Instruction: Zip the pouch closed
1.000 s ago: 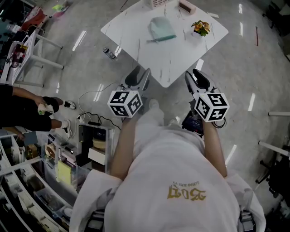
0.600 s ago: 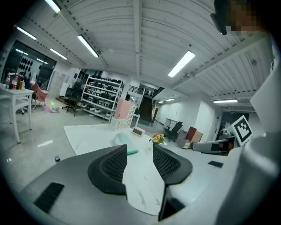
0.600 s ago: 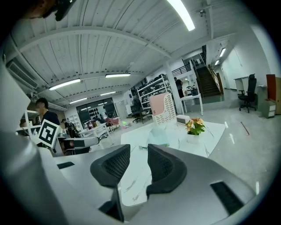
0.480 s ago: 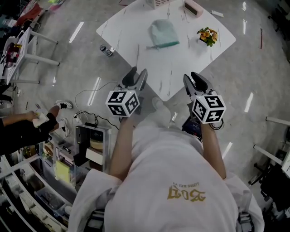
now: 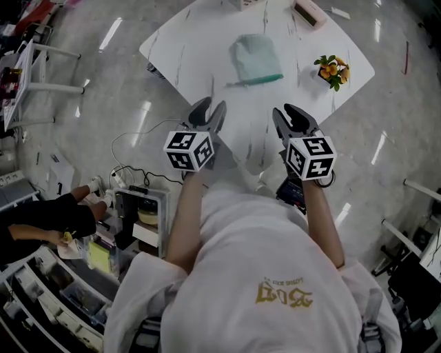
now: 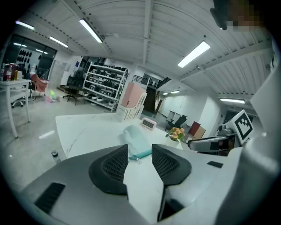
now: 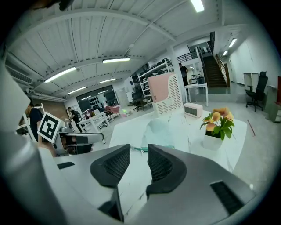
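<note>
A mint green pouch [image 5: 255, 61] lies flat on the white table [image 5: 207, 41], its teal zipper edge [image 5: 253, 81] towards me. Both grippers hover over the table's near corner, short of the pouch and apart from it. The left gripper [image 5: 209, 110] is open; its jaws have just been closing slightly, with nothing between them. The right gripper [image 5: 293, 116] is open too and has narrowed a little, also with nothing in it. The pouch [image 6: 136, 138] shows beyond the left gripper [image 6: 139, 153]. In the right gripper view the pouch [image 7: 158, 131] lies beyond the right gripper [image 7: 139, 151].
A small pot of orange flowers [image 5: 333, 70] stands at the table's right side. A pink clock [image 5: 308, 12] and a white and pink basket [image 7: 164, 94] sit at the far edge. Cables [image 5: 131, 148] and a storage cart [image 5: 138, 214] are on the floor at left, near a person [image 5: 48, 220].
Both grippers have moved forward and down over the table's near corner. The table and pouch now sit closer in the head view. The person at left has shifted lower in the picture.
</note>
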Demonstrator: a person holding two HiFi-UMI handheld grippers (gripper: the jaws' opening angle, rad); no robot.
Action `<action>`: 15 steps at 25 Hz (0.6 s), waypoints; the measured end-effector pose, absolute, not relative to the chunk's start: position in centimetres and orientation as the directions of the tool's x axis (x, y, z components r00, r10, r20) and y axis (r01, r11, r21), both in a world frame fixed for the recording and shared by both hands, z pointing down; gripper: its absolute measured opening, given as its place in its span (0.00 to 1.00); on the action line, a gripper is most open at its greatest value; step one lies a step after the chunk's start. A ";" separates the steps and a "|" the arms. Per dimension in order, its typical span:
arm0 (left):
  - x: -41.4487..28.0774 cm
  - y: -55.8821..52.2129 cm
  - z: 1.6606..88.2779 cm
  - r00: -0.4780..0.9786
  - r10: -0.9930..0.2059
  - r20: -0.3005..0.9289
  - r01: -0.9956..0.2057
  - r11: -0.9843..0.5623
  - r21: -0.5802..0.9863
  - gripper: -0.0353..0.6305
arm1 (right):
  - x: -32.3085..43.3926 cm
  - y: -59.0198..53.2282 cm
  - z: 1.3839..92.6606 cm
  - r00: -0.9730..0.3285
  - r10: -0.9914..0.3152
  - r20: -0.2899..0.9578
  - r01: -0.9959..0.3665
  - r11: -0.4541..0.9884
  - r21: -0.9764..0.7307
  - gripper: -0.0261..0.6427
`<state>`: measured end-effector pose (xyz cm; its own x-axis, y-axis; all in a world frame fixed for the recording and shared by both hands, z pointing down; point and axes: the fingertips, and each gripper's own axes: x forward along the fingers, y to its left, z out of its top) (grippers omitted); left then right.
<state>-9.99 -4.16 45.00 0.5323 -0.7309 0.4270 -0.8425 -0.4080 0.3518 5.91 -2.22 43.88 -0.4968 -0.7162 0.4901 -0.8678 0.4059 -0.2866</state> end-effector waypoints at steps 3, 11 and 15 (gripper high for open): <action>-9.7 -5.8 46.6 0.556 -0.695 0.456 -0.830 -0.429 0.357 0.30 | 4.7 -3.8 45.7 -0.508 -0.681 0.527 -0.861 0.416 -0.293 0.24; -8.7 -8.4 51.3 0.580 -0.593 0.558 -0.805 -0.522 0.282 0.29 | 3.3 -6.2 49.2 -0.491 -0.634 0.597 -0.867 0.426 -0.259 0.24; -8.6 -9.0 52.9 0.577 -0.557 0.597 -0.796 -0.548 0.258 0.28 | 2.8 -6.6 50.2 -0.489 -0.609 0.624 -0.866 0.425 -0.264 0.25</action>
